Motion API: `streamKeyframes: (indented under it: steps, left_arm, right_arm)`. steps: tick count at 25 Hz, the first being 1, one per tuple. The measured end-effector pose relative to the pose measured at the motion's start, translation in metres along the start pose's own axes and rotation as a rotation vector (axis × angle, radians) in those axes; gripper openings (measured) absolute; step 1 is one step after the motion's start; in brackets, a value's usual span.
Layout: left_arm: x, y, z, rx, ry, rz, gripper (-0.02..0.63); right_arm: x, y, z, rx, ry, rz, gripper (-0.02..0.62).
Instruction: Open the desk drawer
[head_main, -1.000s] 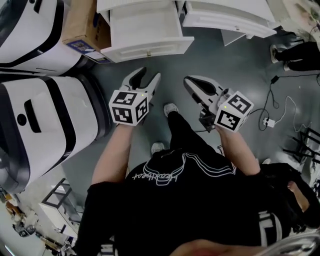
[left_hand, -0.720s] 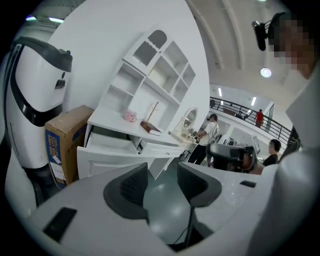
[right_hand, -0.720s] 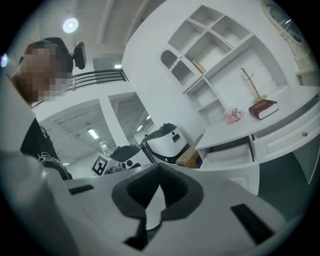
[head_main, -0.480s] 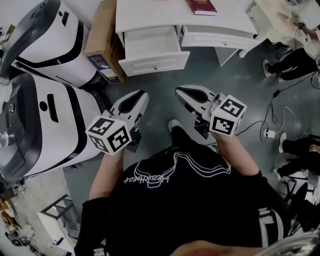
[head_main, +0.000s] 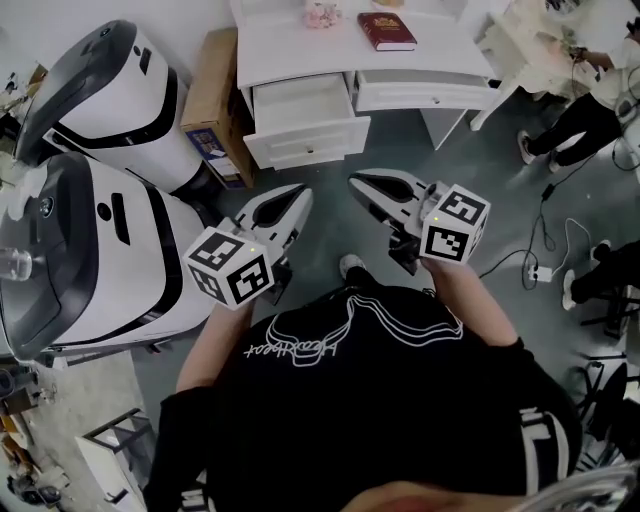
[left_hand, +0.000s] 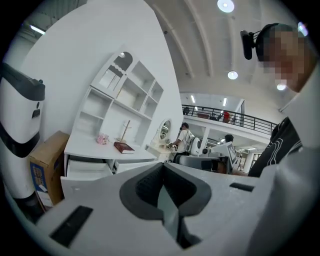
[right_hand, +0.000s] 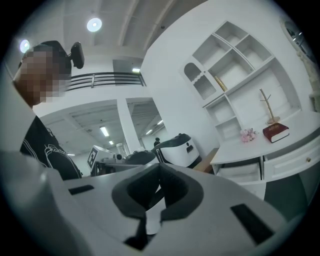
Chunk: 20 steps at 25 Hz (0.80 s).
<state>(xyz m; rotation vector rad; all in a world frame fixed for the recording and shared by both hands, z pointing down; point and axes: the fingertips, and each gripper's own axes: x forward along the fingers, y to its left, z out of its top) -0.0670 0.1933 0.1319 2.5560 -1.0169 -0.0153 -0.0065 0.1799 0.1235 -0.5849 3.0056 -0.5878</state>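
Observation:
The white desk (head_main: 300, 45) stands at the top of the head view. Its left drawer (head_main: 300, 120) is pulled out, and it also shows in the left gripper view (left_hand: 87, 172) and the right gripper view (right_hand: 240, 175). The right drawer (head_main: 430, 90) sits nearly flush. Both grippers hang in the air well short of the desk and touch nothing. My left gripper (head_main: 295, 200) (left_hand: 162, 167) has just closed its jaws and is shut on nothing. My right gripper (head_main: 362, 185) (right_hand: 160, 167) is shut and empty too.
A red book (head_main: 386, 30) and pink flowers (head_main: 322, 14) lie on the desk. Two large white-and-black machines (head_main: 90, 230) and a cardboard box (head_main: 215, 100) crowd the left. Cables and a power strip (head_main: 540, 270) lie on the floor at right, near other people (head_main: 590, 90).
My left gripper's jaws went from wide open to shut, with nothing between them. Both grippers rose and drew back from the desk, which now looks smaller and farther away.

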Motion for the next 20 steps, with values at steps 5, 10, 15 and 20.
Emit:
streamKeyframes:
  steps: [5, 10, 15, 20]
  left_arm:
    - [0.003, -0.015, 0.003, 0.001, -0.015, -0.014, 0.005]
    - [-0.002, -0.019, 0.006, 0.008, -0.032, 0.005, 0.005]
    - [-0.014, -0.016, 0.004, 0.000, -0.042, 0.037, 0.005]
    - [-0.027, -0.016, 0.002, -0.003, -0.048, 0.058, 0.005]
  right_arm:
    - [-0.006, 0.006, 0.001, -0.012, 0.002, 0.013, 0.006]
    - [-0.004, 0.010, 0.000, -0.022, 0.006, 0.029, 0.006]
    - [0.003, 0.014, -0.005, -0.017, 0.011, 0.046, 0.006]
    - [0.010, 0.025, -0.009, -0.021, 0.013, 0.061, 0.006]
